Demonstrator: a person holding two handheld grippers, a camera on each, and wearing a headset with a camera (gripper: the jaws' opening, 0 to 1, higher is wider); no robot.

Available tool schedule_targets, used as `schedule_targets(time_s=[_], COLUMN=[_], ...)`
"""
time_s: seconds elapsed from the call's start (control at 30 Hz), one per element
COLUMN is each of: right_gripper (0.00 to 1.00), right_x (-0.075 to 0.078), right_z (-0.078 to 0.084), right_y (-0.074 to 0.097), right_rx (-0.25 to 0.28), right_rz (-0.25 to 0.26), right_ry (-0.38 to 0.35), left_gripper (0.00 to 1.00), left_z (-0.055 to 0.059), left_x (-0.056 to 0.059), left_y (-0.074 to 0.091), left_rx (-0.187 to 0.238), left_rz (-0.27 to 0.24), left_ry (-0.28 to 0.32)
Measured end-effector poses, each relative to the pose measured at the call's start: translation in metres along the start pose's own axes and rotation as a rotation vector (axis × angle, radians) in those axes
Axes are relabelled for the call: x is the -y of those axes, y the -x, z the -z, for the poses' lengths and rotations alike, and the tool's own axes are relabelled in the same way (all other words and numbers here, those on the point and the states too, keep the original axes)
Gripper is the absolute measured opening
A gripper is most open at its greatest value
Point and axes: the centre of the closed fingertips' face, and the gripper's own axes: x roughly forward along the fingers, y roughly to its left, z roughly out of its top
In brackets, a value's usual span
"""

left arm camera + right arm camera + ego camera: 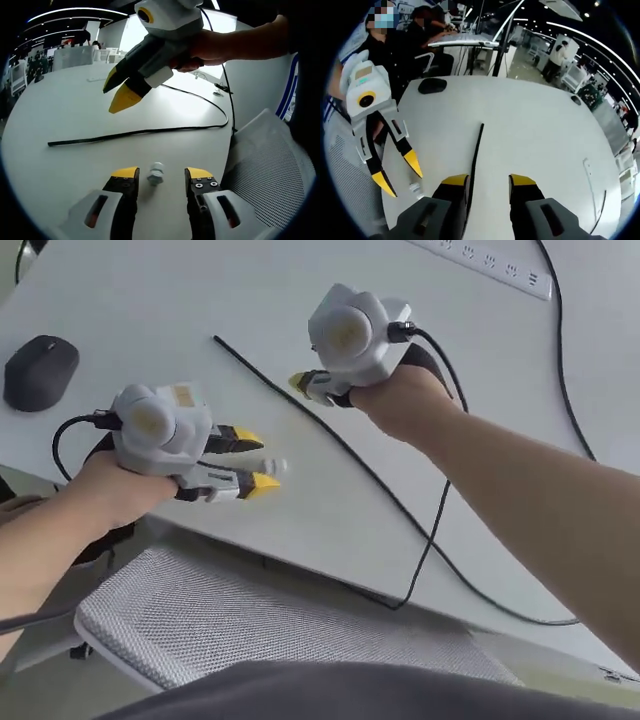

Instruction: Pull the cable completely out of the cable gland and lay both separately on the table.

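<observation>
Smooth white table carries a thin black cable and, apart near its edge, a small ribbed white cable gland; left gripper and right gripper jaws released.

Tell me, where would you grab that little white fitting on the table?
Probably across its wider collar, coming in low from the near table edge: the cable gland lies small and low between the left gripper's open jaws, clear of the cable.
</observation>
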Motion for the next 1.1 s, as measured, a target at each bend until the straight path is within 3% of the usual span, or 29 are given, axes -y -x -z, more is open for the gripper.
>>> schedule_targets(time_s=[0.3, 0.5, 0.63, 0.87, 1.1], right_gripper=[0.38, 0.42, 0.44, 0.52, 0.58], right_x=[0.013, 0.012, 0.010, 0.005, -0.003], right_z=[-0.003, -0.004, -0.003, 0.011, 0.041], right_y=[0.048, 0.079, 0.103, 0.147, 0.181], right_rx=[0.108, 0.155, 0.210, 0.305, 0.321], right_rz=[0.037, 0.050, 0.066, 0.089, 0.124], right_ry=[-0.096, -0.128, -0.187, -0.328, -0.369], left_gripper=[0.48, 0.53, 0.55, 0.58, 0.62], left_z=[-0.011, -0.018, -0.023, -0.030, -0.025], left_x=[0.006, 0.013, 0.017, 0.021, 0.017], left_y=[0.009, 0.016, 0.022, 0.039, 0.058], left_rx=[0.016, 0.016, 0.028, 0.049, 0.052], left_rz=[0.005, 0.009, 0.010, 0.000, -0.034], left_ry=[-0.004, -0.006, 0.001, 0.023, 0.044])
